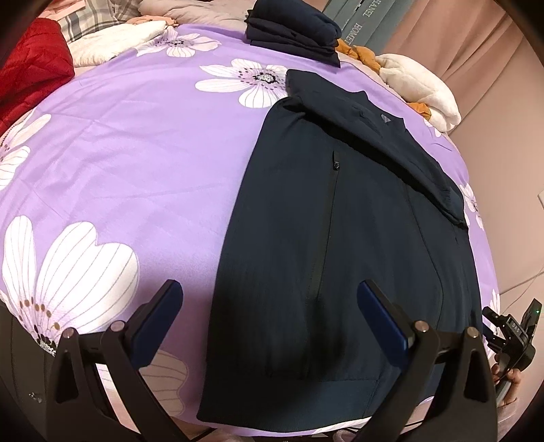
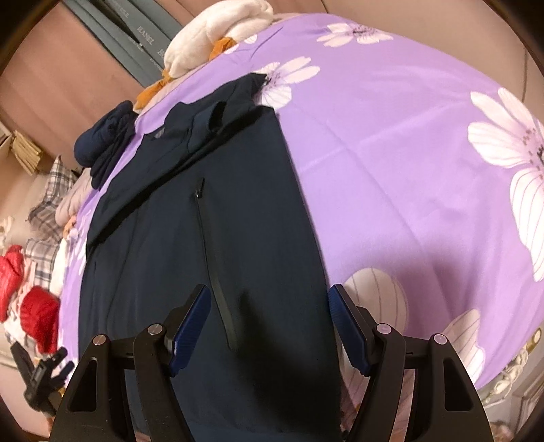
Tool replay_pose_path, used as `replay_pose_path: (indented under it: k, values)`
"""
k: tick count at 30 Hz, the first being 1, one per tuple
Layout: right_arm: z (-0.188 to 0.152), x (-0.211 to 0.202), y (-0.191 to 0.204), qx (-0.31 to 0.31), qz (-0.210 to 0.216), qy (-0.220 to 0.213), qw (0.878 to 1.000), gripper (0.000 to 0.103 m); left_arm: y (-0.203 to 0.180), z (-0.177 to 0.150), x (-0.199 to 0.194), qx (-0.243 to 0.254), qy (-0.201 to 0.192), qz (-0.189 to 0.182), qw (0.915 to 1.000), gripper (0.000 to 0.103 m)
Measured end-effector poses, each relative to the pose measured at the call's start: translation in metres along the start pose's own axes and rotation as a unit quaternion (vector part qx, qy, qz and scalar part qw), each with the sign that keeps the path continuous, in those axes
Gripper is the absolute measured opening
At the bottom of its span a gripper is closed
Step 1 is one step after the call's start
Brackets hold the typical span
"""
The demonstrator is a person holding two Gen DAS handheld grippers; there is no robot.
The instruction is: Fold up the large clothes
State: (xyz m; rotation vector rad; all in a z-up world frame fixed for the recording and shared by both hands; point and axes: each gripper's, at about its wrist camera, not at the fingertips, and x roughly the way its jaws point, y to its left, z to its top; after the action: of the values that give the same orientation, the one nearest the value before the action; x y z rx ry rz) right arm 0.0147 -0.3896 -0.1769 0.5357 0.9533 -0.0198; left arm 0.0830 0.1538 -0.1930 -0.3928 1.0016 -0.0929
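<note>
A dark navy jacket [image 1: 323, 238] lies flat on the purple flowered bedspread [image 1: 136, 153], sides folded in to a long strip, a sleeve laid across its upper part, a zipped pocket down the middle. My left gripper [image 1: 268, 295] is open and empty, hovering above the jacket's hem end. My right gripper [image 2: 270, 299] is open and empty, above the same hem end of the jacket [image 2: 221, 221] near its right edge. The right gripper also shows at the left view's right edge [image 1: 513, 336], and the left gripper at the right view's lower left [image 2: 44, 374].
A stack of folded navy clothes [image 1: 292, 30] sits at the far end of the bed. White and orange garments [image 1: 421, 85] lie beside the jacket's collar. A red quilted item [image 1: 30, 64] and plaid cloth lie far left. Pink curtains and grey boxes stand behind.
</note>
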Motion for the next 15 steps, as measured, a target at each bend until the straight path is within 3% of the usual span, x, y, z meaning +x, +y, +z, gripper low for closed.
replay_pose_path:
  k: [15]
  values:
    - [0.003,0.001,-0.007,0.010,0.000,0.006,1.000,0.071,0.013,0.001,0.008,-0.028,0.015,-0.003,0.9995,0.102]
